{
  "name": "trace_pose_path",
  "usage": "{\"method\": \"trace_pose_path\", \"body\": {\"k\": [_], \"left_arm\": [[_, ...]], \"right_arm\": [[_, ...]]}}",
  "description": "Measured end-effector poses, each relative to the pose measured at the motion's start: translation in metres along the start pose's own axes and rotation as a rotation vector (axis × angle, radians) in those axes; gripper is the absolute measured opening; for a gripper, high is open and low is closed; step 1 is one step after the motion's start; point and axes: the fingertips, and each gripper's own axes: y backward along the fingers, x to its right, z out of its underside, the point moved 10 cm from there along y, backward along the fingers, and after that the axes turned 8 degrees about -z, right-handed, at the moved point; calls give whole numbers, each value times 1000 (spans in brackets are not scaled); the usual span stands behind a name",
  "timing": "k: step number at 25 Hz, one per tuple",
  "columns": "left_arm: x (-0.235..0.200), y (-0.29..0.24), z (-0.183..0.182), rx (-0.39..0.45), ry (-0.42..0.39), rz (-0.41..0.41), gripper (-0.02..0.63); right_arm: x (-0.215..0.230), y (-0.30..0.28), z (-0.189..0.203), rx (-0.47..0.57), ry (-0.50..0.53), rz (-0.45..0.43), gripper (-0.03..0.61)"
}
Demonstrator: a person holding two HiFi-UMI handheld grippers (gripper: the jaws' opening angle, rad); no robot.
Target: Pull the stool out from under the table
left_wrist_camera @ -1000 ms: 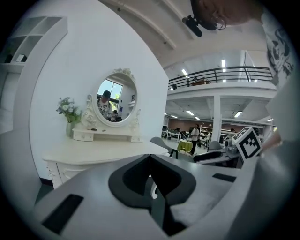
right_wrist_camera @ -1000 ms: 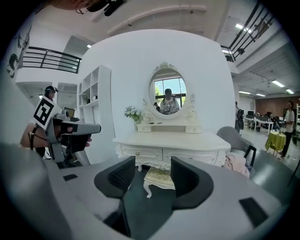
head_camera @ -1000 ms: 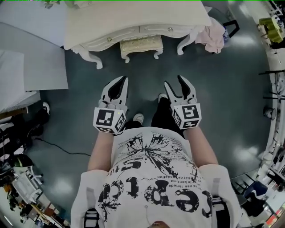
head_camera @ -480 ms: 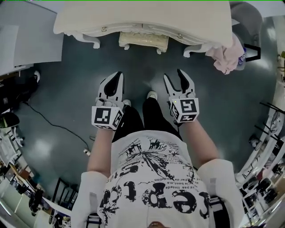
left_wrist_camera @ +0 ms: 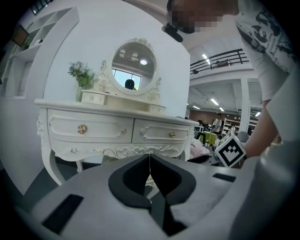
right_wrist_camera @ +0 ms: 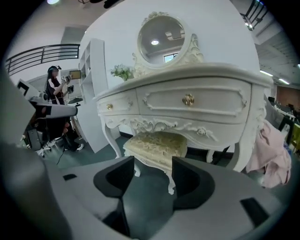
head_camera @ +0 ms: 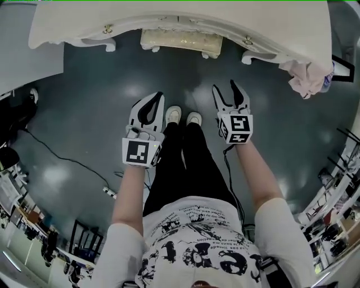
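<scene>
The stool (head_camera: 180,40) stands on the floor (head_camera: 95,101), tucked under the front edge of the white counter (head_camera: 169,17) between its carved legs, its cushioned top peeking out. The left tool (head_camera: 157,98) hangs well short of it, clenched with tips together and nothing between them. The right tool (head_camera: 226,87) is released, its jaws apart and opening, gripping nothing; through their gap the stool shows further off. The person's two pale shoes (head_camera: 173,114) stand between the tools. An oval mirror (right_wrist_camera: 161,35) and a small plant (left_wrist_camera: 80,75) sit on the counter, and a pink cloth (head_camera: 306,76) hangs by its right corner
</scene>
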Motion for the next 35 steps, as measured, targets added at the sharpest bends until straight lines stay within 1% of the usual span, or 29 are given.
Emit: {"method": "trace_pose_path", "body": {"k": [5, 8, 10, 13, 17, 20, 22, 24, 26, 30, 31, 35], "left_arm": [[-18, -40, 77, 24, 26, 7, 21], [-21, -59, 122, 7, 56, 6, 21], [-23, -69, 148, -9, 65, -8, 21], [-20, -89, 180, -15, 77, -18, 21], [-21, -112, 212, -16, 102, 8, 21], [-29, -121, 230, -34, 107, 24, 21], [-31, -126, 236, -47, 120, 38, 21], [-34, -130, 239, -54, 113, 51, 21], [-40, -134, 240, -58, 109, 61, 21], [-49, -140, 242, -64, 174, 99, 21], [-51, -143, 242, -61, 173, 107, 21], [-61, -154, 240, -36, 107, 134, 21]], "right_arm": [[15, -64, 70, 16, -22, 29, 247], [29, -99, 106, 19, -24, 62, 250], [38, -124, 127, 22, -21, 74, 258], [59, -156, 150, 34, -32, 106, 270], [83, -186, 163, 45, -13, 180, 276], [92, -209, 174, 26, -7, 217, 279], [99, -220, 180, 8, 20, 234, 280], [106, -231, 181, -2, 46, 253, 282], [110, -244, 178, 2, 29, 267, 282], [116, -261, 174, -3, -23, 298, 281], [119, -265, 174, -5, -26, 310, 281], [131, -281, 172, 4, -35, 354, 280]]}}
